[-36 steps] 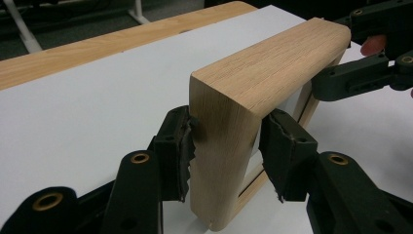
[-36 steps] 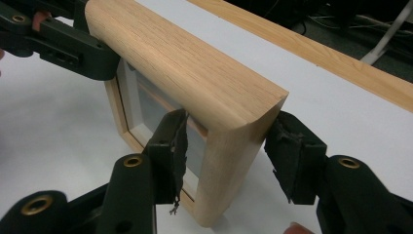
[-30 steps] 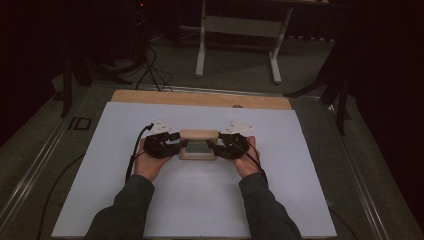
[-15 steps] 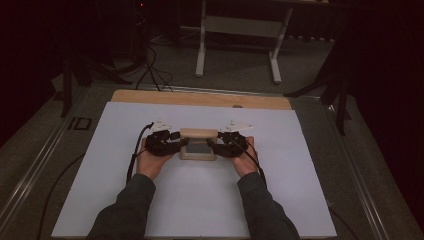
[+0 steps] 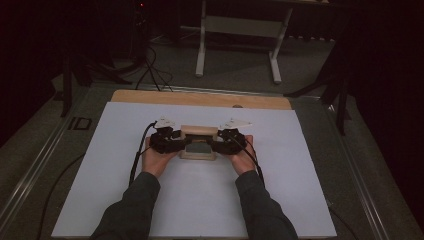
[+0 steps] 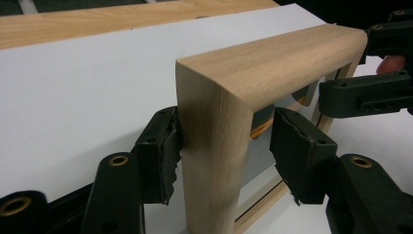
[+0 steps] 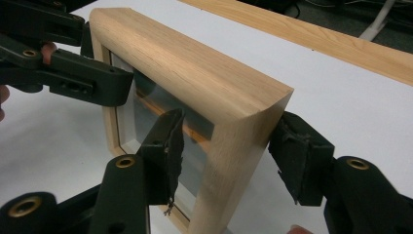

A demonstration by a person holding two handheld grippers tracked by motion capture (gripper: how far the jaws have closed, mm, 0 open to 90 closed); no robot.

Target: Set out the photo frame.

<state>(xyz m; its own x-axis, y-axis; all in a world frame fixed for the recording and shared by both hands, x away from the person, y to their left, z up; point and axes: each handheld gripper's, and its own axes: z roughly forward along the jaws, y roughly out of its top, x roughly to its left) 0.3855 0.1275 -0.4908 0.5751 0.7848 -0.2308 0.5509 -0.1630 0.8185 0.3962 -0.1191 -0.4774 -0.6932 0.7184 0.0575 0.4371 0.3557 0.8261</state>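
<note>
Both tools, released, straddle a wooden frame (image 5: 198, 142) on white sheet (image 5: 125, 190); dark room beyond.

A light wooden picture frame (image 5: 198, 142) with dark glass stands upright mid-sheet.

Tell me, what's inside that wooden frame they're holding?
Inside the wooden frame sits a glassy pane with an orange strip along its upper edge. Whether a picture lies behind it is hidden by reflections and by the gripper jaws.

"ID" marking (image 5: 80, 123) on table's left rim.
</note>
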